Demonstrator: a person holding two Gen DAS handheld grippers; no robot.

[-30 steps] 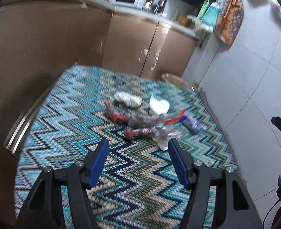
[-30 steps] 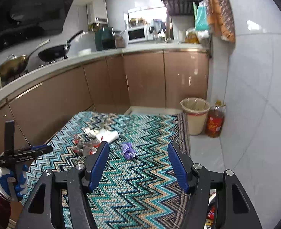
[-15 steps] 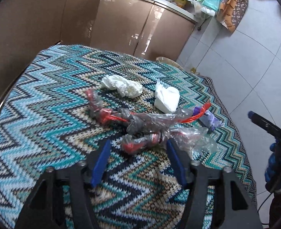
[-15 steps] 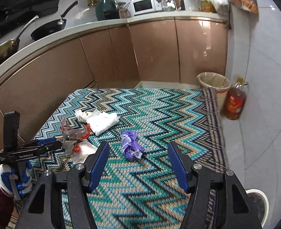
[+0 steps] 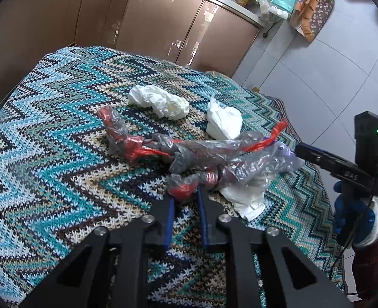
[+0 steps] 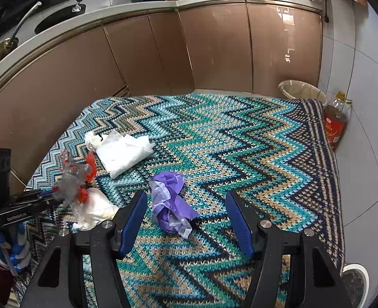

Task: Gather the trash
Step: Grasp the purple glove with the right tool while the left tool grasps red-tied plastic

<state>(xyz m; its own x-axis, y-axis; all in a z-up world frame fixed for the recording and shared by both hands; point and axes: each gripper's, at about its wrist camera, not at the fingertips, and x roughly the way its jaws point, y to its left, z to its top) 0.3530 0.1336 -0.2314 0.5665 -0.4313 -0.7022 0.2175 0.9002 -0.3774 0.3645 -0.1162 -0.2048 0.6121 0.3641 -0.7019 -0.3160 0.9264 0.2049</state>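
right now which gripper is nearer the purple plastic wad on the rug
Right. The right gripper hangs open just short of the purple wad. The left gripper is off to the side, its jaws closing on the red and clear plastic wrapper.

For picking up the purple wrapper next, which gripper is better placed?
Right. The right gripper hangs over the purple wrapper with its jaws wide apart on either side of it. The left gripper is closing on the red-and-clear plastic bag.
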